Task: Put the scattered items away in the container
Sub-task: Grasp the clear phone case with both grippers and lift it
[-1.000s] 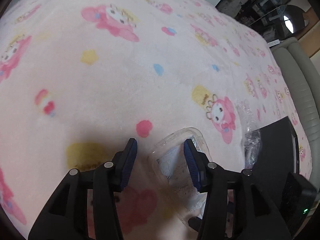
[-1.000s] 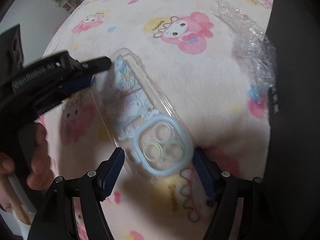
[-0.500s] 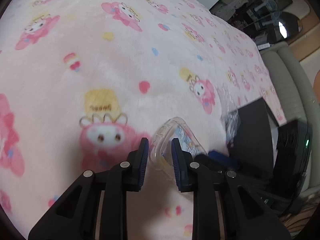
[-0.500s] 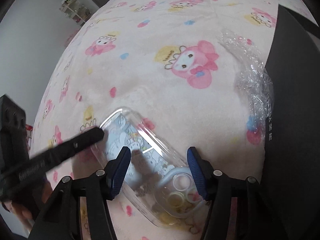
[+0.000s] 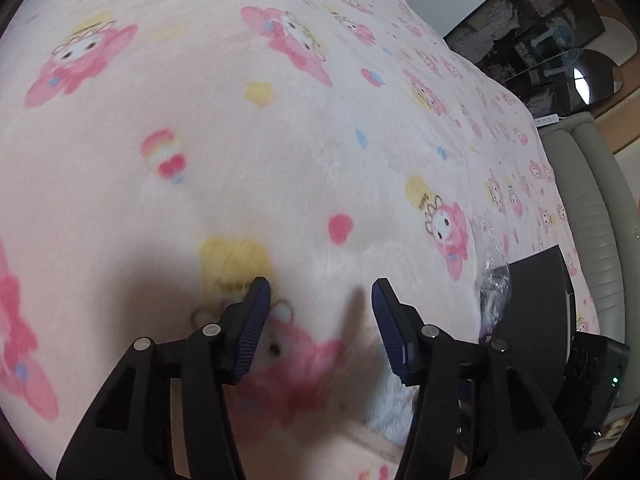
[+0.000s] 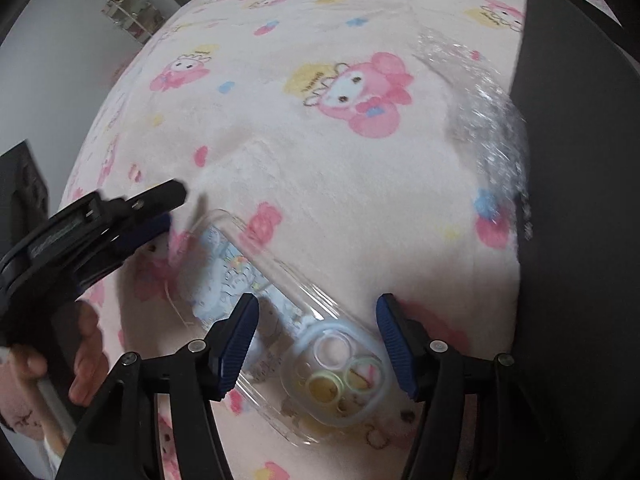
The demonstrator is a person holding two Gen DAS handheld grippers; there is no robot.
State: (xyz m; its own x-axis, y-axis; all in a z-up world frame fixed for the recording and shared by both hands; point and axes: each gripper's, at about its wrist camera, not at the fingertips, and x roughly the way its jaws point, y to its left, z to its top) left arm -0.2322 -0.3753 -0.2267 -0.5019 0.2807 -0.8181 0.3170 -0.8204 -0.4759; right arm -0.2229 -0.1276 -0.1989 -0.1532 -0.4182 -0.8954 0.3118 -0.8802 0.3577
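Observation:
A clear phone case [image 6: 280, 320] with blue cartoon print and a pale blue camera ring lies on the pink blanket. My right gripper [image 6: 316, 344] is open, its jaws on either side of the case's camera end. My left gripper [image 5: 320, 328] is open and empty over the blanket; it also shows in the right wrist view [image 6: 120, 220], just left of the case's far end. A blurred bit of the case [image 5: 390, 408] shows behind the left gripper's right finger. The black container [image 6: 580, 200] stands at the right.
A crumpled clear plastic wrap [image 6: 488, 120] lies against the black container's left side; it also shows in the left wrist view [image 5: 494, 280]. The pink cartoon blanket [image 5: 280, 140] covers the bed. A grey padded headboard [image 5: 588, 208] runs along the far right.
My left gripper, shut on the case's end half a second ago, has opened and let it go. The case now lies between the open right jaws.

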